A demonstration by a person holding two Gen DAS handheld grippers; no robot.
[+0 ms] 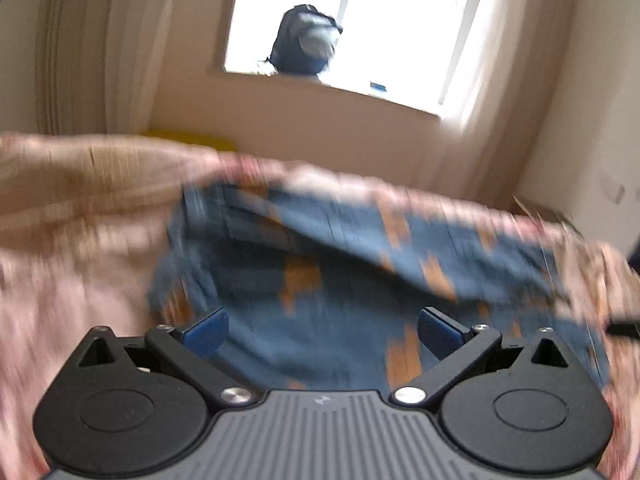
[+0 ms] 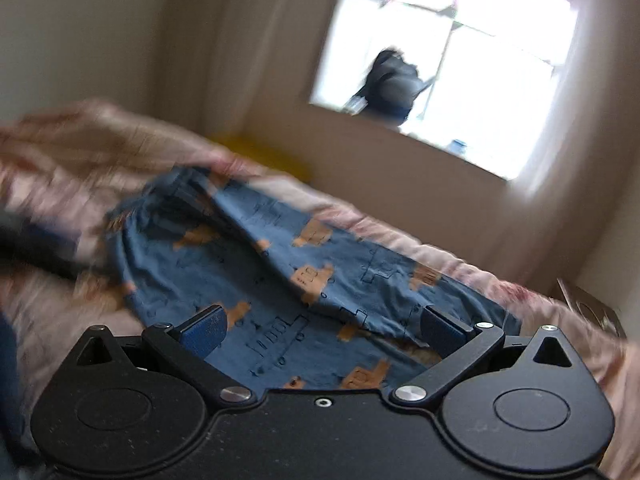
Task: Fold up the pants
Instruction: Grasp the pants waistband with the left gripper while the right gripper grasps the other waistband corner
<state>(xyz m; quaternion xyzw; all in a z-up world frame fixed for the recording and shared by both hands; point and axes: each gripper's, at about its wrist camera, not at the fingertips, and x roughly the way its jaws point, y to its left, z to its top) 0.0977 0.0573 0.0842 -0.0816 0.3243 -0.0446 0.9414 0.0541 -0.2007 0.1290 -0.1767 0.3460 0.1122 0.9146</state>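
- Pants [image 2: 256,264], blue with orange print, lie on the pink bedspread [image 2: 460,264], long axis running from far left to near right.
- Left gripper [image 1: 322,332] spread, empty.
- Right gripper [image 2: 322,330] likewise released.

open bedspread [image 2: 460,268] around the pants [image 2: 248,264]; wall [image 1: 320,128] well beyond
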